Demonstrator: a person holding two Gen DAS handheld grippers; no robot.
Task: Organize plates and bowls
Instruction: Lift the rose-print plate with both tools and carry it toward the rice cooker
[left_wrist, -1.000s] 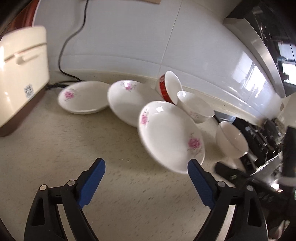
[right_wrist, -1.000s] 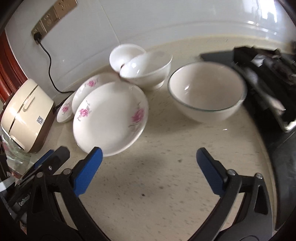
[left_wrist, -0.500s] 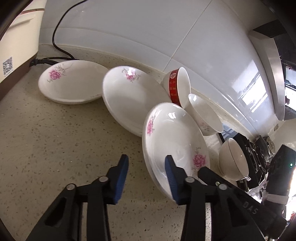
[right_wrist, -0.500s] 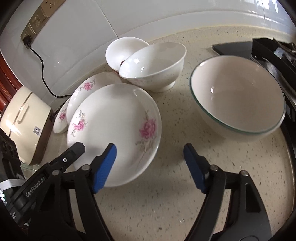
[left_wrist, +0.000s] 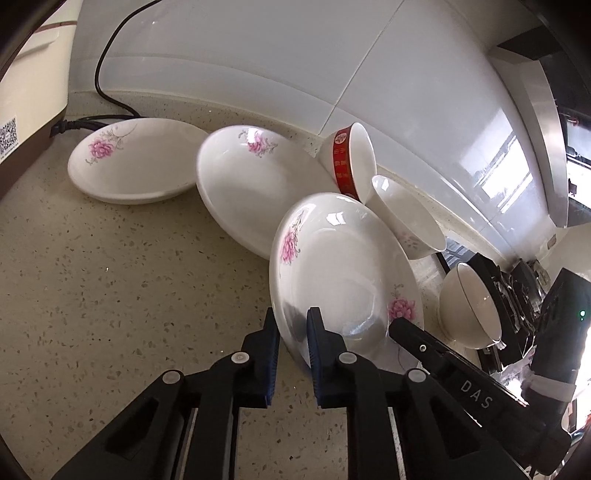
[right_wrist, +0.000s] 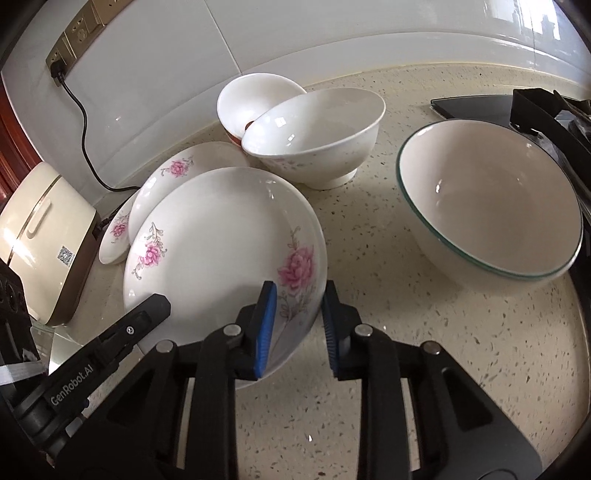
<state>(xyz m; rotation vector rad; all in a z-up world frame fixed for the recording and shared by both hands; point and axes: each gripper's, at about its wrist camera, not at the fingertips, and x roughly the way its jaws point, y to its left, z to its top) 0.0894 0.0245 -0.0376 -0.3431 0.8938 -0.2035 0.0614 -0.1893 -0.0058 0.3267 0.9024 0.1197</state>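
Plate (right_wrist: 218, 251), white glazed china with pink flowers, sits tilted at the front of a leaning row on my speckled counter (left_wrist: 110, 295). My left gripper (left_wrist: 291, 354) and right gripper (right_wrist: 295, 325) are closing their blue fingers (right_wrist: 266, 325) over opposite edges of its near rim. I judge it stiff, slick and breakable; the raised rim offers the best hold.
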